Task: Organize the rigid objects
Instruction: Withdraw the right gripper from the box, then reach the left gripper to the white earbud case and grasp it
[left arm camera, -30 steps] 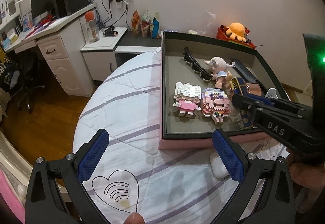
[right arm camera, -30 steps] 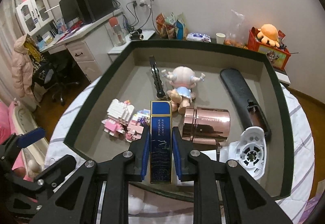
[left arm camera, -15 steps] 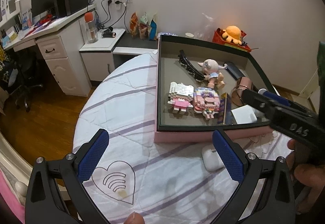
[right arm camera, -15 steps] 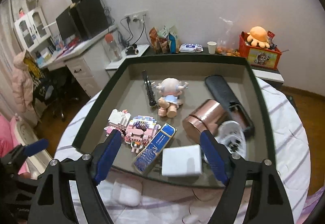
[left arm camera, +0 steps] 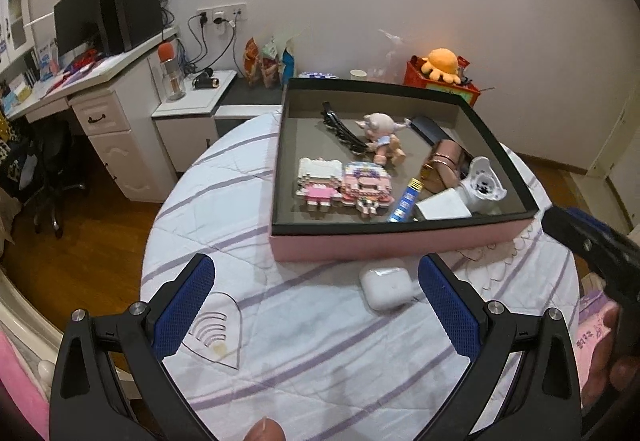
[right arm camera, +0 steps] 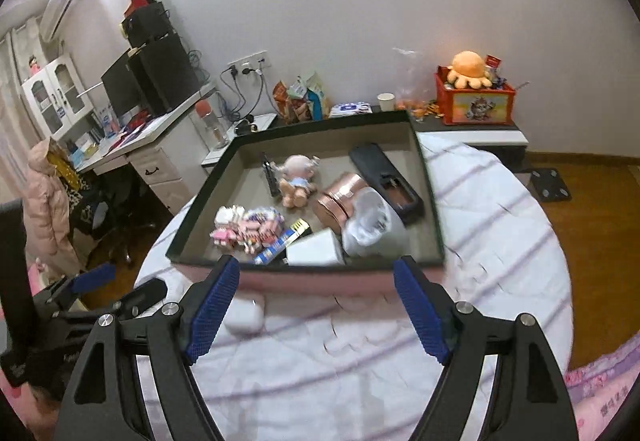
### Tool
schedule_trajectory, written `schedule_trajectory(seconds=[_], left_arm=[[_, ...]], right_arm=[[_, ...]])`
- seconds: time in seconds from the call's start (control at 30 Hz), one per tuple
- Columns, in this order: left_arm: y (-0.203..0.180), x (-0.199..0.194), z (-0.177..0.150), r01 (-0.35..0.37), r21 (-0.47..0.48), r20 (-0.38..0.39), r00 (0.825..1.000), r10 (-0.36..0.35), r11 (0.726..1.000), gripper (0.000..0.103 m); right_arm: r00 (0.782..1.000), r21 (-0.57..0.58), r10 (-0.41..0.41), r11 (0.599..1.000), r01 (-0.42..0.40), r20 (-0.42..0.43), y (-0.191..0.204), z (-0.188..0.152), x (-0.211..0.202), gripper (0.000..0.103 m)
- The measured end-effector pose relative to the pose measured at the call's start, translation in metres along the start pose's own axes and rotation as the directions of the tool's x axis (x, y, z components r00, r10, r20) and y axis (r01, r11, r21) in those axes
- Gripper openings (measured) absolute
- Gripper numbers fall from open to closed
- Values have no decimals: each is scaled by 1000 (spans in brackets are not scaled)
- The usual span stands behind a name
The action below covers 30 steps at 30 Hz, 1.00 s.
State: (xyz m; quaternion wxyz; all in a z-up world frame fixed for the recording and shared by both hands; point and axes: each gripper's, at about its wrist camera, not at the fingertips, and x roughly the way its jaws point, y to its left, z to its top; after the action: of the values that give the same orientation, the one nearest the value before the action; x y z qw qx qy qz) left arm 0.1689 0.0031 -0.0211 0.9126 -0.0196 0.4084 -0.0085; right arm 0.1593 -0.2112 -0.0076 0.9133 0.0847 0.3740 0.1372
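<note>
Both tongs wide and empty: right gripper (right arm camera: 316, 305) hovering short of the box's near wall, left gripper (left arm camera: 316, 305) over bare quilt near the table's (left arm camera: 304, 373) front edge, free for the next pick. Only 1 item outside: white earbud case (left arm camera: 386, 287), just beside the pink box (left arm camera: 400, 241) at its near wall. Blue slim packet (left arm camera: 405, 201) inside, by that near wall, beside 2 brick figures (left arm camera: 342, 189), likely grouped to save room.
</note>
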Motion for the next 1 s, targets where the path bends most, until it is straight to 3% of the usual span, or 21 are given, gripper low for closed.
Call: schedule_trajectory(seconds=[0.33,0.73,1.0], left_arm=[[-26,-13,-20,14,50,-16,1000,-14,999,103],[-30,-29,-27,11,63,0,1000,-11,998,103],[-30,-13,-32,17,67,-37,999,-14,998,103]], right_arm=[[999,67,-33,997,34,-9,-28,-32,-26,81],[999,60,-30,998,29,13,-24,-37,-39,81],[999,59,-36,998,36,4,-26,-37,-38,81]])
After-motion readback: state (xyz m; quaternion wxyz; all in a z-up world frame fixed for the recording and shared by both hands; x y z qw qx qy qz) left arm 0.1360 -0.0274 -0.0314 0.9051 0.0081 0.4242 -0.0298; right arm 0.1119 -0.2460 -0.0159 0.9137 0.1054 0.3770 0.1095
